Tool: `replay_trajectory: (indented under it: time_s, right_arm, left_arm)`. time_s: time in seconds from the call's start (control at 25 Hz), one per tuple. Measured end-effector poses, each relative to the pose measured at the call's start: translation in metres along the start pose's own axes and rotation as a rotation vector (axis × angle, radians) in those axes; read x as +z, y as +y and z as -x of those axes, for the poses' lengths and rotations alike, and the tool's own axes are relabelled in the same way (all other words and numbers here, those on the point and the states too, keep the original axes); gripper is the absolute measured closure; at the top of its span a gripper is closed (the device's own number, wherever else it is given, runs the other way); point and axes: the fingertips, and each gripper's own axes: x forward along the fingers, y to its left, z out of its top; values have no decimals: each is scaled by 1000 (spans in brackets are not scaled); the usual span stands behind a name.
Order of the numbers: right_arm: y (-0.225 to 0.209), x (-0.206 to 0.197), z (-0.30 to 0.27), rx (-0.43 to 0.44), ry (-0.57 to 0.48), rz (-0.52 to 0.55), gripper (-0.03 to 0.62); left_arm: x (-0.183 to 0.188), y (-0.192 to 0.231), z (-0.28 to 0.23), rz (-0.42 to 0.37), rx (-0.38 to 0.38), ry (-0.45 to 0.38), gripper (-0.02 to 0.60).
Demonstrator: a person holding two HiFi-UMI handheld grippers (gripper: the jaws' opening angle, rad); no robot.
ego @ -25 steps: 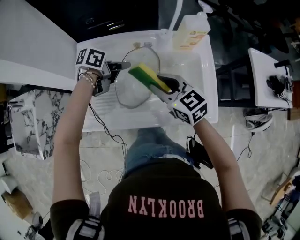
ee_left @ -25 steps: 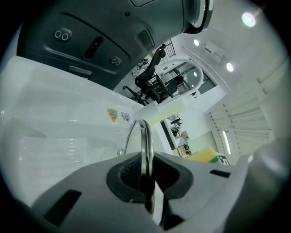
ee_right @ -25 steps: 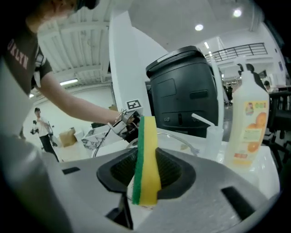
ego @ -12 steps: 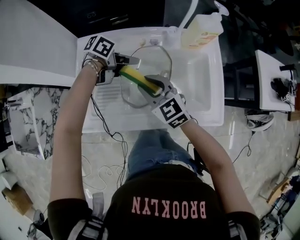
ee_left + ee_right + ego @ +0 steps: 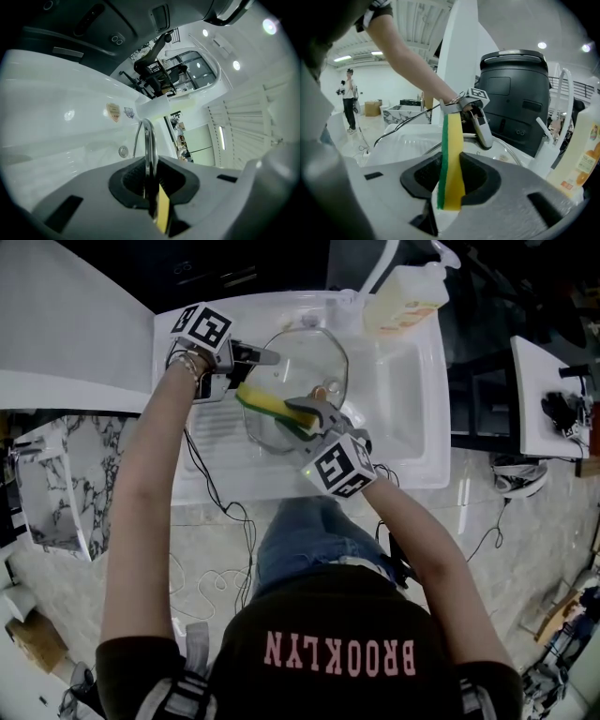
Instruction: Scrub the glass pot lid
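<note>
Sweeping leftward across the glass pot lid (image 5: 309, 357), the sponge (image 5: 265, 405) is now pressing on the glass close to the lid's left edge, whereas a second ago it was sitting over the middle. The right gripper (image 5: 302, 412) is clamping it tightly by one end. The left gripper (image 5: 270, 356) is pinching the lid's metal rim with its jaws closed on it, holding the lid tilted over the white sink (image 5: 408, 418). The scrubbing is probably well under way, with strokes running back and forth and the right half next.
</note>
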Motion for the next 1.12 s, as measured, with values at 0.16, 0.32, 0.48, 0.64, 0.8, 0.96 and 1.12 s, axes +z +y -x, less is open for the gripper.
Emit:
replay_trajectory:
  time_s: [0.16, 0.32, 0.48, 0.64, 0.8, 0.96, 1.12]
  right_arm:
    - [23, -11, 0, 65, 17, 137, 496]
    - [45, -25, 1, 125, 35, 244, 496]
    - [71, -47, 6, 225, 74, 299, 496]
    - [91, -65, 12, 335, 131, 356, 496]
    - [68, -35, 17, 250, 44, 265, 496]
    - [19, 0, 20, 104, -47, 81, 494]
    - [-21, 9, 19, -15, -92, -88, 494]
  left_arm:
    - [1, 2, 0, -9, -21, 7, 551]
    - [1, 3, 1, -13, -45, 15, 549]
    - [1, 3, 1, -15, -58, 17, 549]
    - [1, 0, 0, -3, -65, 16, 549]
    - [0, -2, 0, 11, -60, 12, 549]
    - [1, 4, 0, -17, -40, 11, 548]
    - [-2, 1, -2, -41, -21, 33, 548]
